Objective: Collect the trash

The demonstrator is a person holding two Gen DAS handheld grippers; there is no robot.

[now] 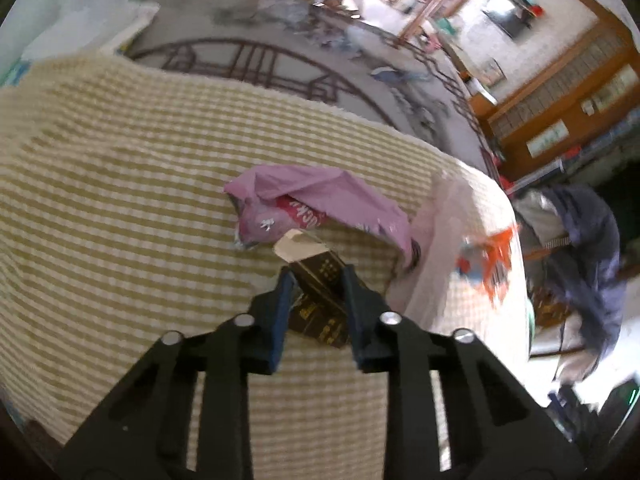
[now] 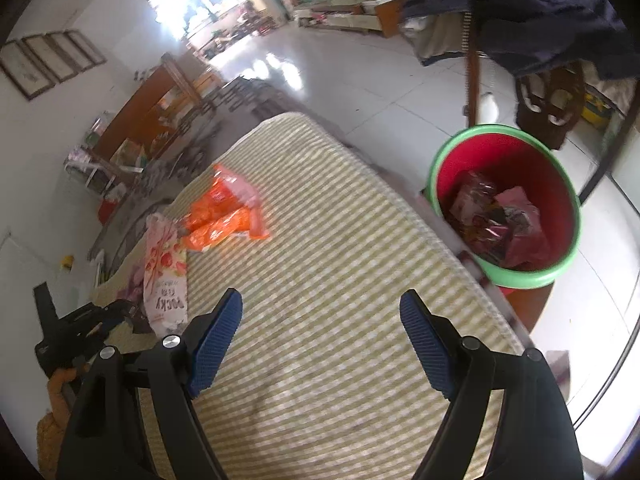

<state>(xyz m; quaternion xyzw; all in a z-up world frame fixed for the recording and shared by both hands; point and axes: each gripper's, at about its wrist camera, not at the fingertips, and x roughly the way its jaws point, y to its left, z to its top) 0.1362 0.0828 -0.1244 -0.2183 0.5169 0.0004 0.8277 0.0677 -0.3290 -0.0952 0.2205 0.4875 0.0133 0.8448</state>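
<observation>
— Trash first, from the left wrist view: where is it?
— A dark brown carton [image 1: 320, 300] sits pinched between the pads of the left gripper [image 1: 316, 276], its long axis running straight out along the fingers, with a pale torn flap at the far end. Just beyond it on the striped mat [image 1: 120, 200] lies a pink wrapper [image 1: 320, 204], and to the right a pale bag with orange print [image 1: 480, 264].
— So the left claw is pressed onto the carton?
— Yes, closed on it, carton low over the mat.
— And the right wrist view?
— The right gripper [image 2: 320, 312] stands spread wide with nothing between its pads, hovering above bare mat. The bin [image 2: 496, 276], red inside with a green rim, stands off the mat's edge to the upper right, well apart from the wrappers. It already holds crumpled dark and pink packets.
— What is left on the mat there?
— An orange wrapper [image 2: 224, 216] and a pink snack bag [image 2: 164, 276], both to the far left, nearer the left gripper.
— The coming move?
— Likely carrying the carton rightward across the mat to the bin.
</observation>
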